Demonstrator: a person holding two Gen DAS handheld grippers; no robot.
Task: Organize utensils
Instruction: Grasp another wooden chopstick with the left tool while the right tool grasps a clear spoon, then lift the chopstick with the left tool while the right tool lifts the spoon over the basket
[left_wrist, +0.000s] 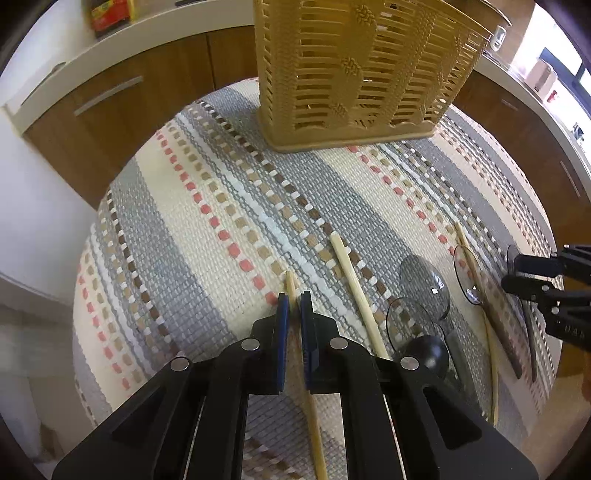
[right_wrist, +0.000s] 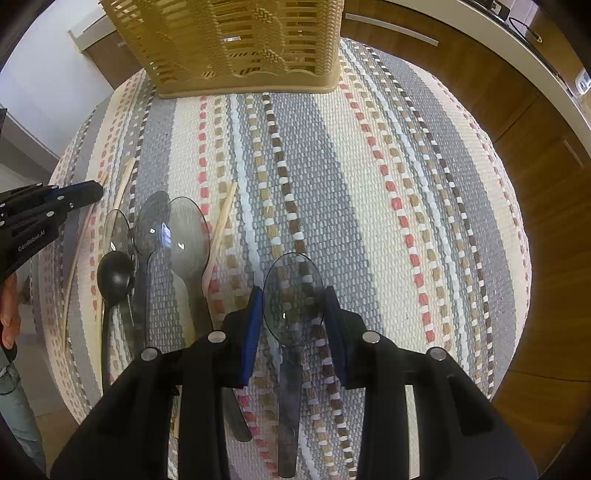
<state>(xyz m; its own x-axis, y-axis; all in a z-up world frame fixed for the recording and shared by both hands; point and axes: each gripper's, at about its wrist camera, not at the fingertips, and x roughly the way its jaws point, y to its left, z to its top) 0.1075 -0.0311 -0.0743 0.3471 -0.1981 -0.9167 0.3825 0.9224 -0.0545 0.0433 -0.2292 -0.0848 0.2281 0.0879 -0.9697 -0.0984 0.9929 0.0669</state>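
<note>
Near the woven mat's (left_wrist: 207, 192) front edge, well short of the beige slatted utensil basket (left_wrist: 354, 74), the left tool (left_wrist: 294, 306) is clenched on a wooden chopstick (left_wrist: 291, 286) lying on the mat. The right tool (right_wrist: 293, 314) has its blue pads pressed against the bowl of a clear plastic spoon (right_wrist: 293, 291), also on the mat, with more spoons (right_wrist: 184, 236) just beside it.

- You have four chopsticks (left_wrist: 355, 291) lying on the mat.
- You have four clear smoky spoons (right_wrist: 293, 291).
- You have one black spoon (right_wrist: 115, 277).
- You have one slatted basket (left_wrist: 354, 70).
</note>
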